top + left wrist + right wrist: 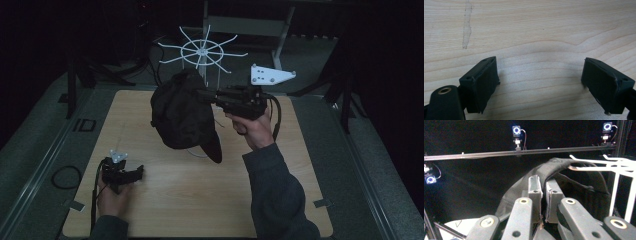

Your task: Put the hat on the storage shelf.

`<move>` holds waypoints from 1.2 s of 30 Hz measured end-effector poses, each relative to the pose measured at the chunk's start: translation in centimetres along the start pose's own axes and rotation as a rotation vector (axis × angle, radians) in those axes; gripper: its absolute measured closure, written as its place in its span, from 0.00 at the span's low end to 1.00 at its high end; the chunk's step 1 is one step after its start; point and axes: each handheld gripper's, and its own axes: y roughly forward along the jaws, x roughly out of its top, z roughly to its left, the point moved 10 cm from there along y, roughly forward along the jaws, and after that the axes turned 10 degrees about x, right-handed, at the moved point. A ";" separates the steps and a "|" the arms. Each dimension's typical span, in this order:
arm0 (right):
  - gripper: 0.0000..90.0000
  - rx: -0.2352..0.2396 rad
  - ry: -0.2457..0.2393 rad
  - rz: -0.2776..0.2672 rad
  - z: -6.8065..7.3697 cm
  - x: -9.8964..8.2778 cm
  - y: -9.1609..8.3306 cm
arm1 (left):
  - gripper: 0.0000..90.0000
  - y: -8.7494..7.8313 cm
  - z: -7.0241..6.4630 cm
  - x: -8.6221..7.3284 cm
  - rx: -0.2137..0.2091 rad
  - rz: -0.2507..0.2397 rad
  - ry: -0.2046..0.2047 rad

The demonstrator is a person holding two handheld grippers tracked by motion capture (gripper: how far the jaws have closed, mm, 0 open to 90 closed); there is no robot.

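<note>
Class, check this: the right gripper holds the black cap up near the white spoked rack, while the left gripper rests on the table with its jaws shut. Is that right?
Not quite: the left gripper rests on the wooden table with its jaws wide open, as the left gripper view shows. The right gripper does hold the black cap near the white rack.

Hand-held gripper point(540, 82), jaws wide apart, over bare wooden table point(536, 30).

The only readable marking was a pair of large dark characters, "ID", on the grey-green carpeted surround point(84, 125) just beside the left edge of the light wooden tabletop point(165, 200) in the high view. No letters, brand or numbers could be read on the black fabric cap point(182, 112). The wood grain in the left gripper view carried no writing either.
</note>
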 end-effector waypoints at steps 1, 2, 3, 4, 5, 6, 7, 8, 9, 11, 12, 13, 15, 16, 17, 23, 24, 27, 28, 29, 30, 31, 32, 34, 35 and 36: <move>0.94 -0.002 0.000 -0.002 -0.1 -0.1 0.0 | 0.16 0.0 0.0 0.0 0.000 0.000 0.000; 0.94 -0.002 0.000 -0.002 -0.1 -0.1 0.0 | 0.16 0.0 0.0 0.0 0.000 0.000 0.000; 0.94 -0.005 0.004 -0.002 -0.2 -0.1 -0.1 | 0.16 0.0 0.0 0.0 0.000 0.000 0.000; 0.94 -0.005 0.006 -0.004 -0.3 -0.2 -0.2 | 0.16 0.0 0.0 0.0 0.000 0.000 0.000; 0.94 -0.007 0.008 -0.005 -0.4 -0.2 -0.2 | 0.16 0.0 0.0 0.0 0.000 0.000 0.000; 0.93 -0.012 0.013 -0.006 -0.5 -0.3 -0.3 | 0.16 0.0 0.0 0.0 0.000 0.000 0.000; 0.93 -0.012 0.013 -0.006 -0.5 -0.3 -0.3 | 0.16 0.0 0.0 0.0 0.000 0.000 0.000; 0.93 -0.015 0.016 -0.006 -0.6 -0.3 -0.4 | 0.16 0.0 0.0 0.0 0.000 0.000 0.000; 0.93 -0.015 0.016 -0.006 -0.6 -0.3 -0.4 | 0.16 0.0 0.0 0.0 0.000 0.000 0.000; 0.93 -0.026 0.021 -0.016 -0.7 -0.3 -0.5 | 0.16 0.0 0.0 0.0 0.000 0.001 0.001; 0.93 -0.026 0.021 -0.016 -0.7 -0.3 -0.5 | 0.16 0.0 0.0 0.0 0.000 0.001 0.001; 0.93 -0.028 0.022 -0.022 -0.8 -0.2 -0.6 | 0.16 0.0 0.0 0.0 0.000 0.000 0.001; 0.94 -0.039 0.015 -0.044 -0.9 0.1 -0.8 | 0.16 0.0 0.0 0.0 0.000 0.000 0.001; 0.94 -0.039 0.015 -0.044 -0.9 0.1 -0.8 | 0.16 0.0 0.0 0.0 0.000 0.000 0.001; 0.94 -0.043 0.016 -0.048 -0.9 0.2 -0.9 | 0.16 0.0 0.0 0.0 0.000 0.000 0.000; 0.95 -0.076 0.009 -0.079 -1.2 0.6 -1.4 | 0.16 0.0 0.0 0.0 0.002 -0.001 0.001; 0.95 -0.085 0.010 -0.083 -1.3 0.7 -1.5 | 0.16 0.0 0.0 0.0 0.001 -0.003 -0.003; 0.95 -0.089 0.015 -0.088 -1.5 0.7 -1.6 | 0.16 0.0 0.0 0.0 -0.001 0.001 -0.001; 0.95 -0.089 0.015 -0.088 -1.5 0.7 -1.6 | 0.16 0.0 0.0 0.0 -0.001 0.001 -0.001; 0.95 -0.085 0.019 -0.092 -1.6 0.6 -1.6 | 0.16 0.0 0.0 0.0 -0.001 0.000 -0.001; 0.95 -0.085 0.019 -0.092 -1.6 0.6 -1.6 | 0.16 0.0 0.0 0.0 -0.001 0.000 -0.001; 0.95 -0.080 0.023 -0.097 -1.6 0.5 -1.7 | 0.16 0.0 0.0 0.0 -0.001 0.001 0.000; 0.94 -0.076 0.027 -0.100 -1.7 0.5 -1.7 | 0.16 0.0 0.0 0.0 -0.001 0.002 0.000; 0.89 -0.086 0.028 -0.093 -1.9 0.1 -1.8 | 0.16 0.0 0.0 0.0 -0.001 0.002 0.000; 0.87 -0.110 0.030 -0.083 -2.2 -0.1 -1.9 | 0.16 0.0 0.0 0.0 -0.002 0.002 0.000; 0.86 -0.135 0.042 -0.075 -2.7 -0.5 -2.1 | 0.16 0.0 0.0 0.0 -0.002 0.003 0.000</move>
